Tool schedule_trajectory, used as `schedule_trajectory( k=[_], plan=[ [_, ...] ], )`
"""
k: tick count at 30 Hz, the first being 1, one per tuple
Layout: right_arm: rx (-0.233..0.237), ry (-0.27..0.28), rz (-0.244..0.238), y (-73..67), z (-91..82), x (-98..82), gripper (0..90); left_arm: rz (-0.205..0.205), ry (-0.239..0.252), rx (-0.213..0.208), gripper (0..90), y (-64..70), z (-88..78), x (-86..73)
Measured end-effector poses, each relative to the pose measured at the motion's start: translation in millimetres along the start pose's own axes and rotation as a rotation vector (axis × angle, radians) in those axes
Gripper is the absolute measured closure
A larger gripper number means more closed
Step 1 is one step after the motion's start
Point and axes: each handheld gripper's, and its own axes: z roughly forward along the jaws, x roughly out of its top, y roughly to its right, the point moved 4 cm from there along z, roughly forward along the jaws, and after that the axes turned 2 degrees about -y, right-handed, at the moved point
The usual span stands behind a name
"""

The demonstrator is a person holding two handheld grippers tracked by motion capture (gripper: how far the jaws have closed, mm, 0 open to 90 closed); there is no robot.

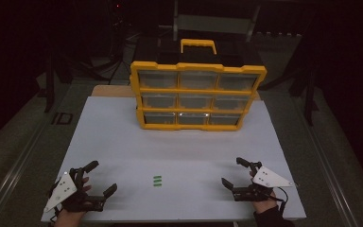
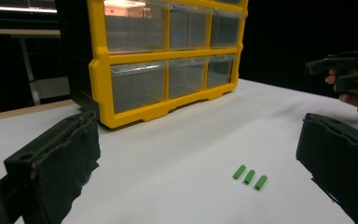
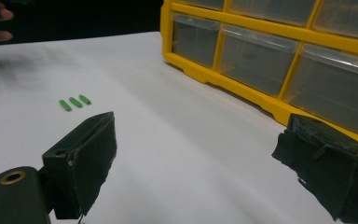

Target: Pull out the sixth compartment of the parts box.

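Green, stiff little plastic pieces (image 1: 157, 180) lie near-centre on the white table (image 1: 123, 137); likely light, pinch one across its short sides. Left gripper (image 1: 98, 178) and right gripper (image 1: 233, 172) gape wide, empty.

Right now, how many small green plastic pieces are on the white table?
3. The small green plastic pieces lie side by side in a row on the white table, between both grippers.

Two hand-held grippers: the left gripper (image 1: 98, 178) and the right gripper (image 1: 233, 172) are matte black, each with two blocky jaws faced in rough, frayed dark padding. A pale grey three-cornered plate dotted with small screws tops each. A brass-ringed hole sits behind one right jaw. A dark sleeve (image 1: 270, 218) cuffs the right wrist.
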Motion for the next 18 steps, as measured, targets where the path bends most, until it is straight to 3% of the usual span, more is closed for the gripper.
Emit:
schedule_trajectory(
  k=[7,9,14,18],
  plan=[
    [-0.005,-0.047,-0.038,-0.7,3.9,-3.7,13.5,0.004,-0.002,-0.003,0.0,0.0,1.6,0.6],
    [-0.022,-0.066,-0.071,-0.7,4.5,-5.1,14.2,0.000,0.003,-0.006,0.0,-0.3,2.6,1.1],
    [-0.009,-0.056,-0.038,-0.9,2.2,-4.6,10.1,0.002,0.004,-0.010,0.0,0.1,3.8,1.9],
    [0.015,-0.061,-0.043,-3.9,2.5,-3.2,10.0,0.002,0.005,-0.017,0.0,0.8,4.2,2.2]
  ],
)
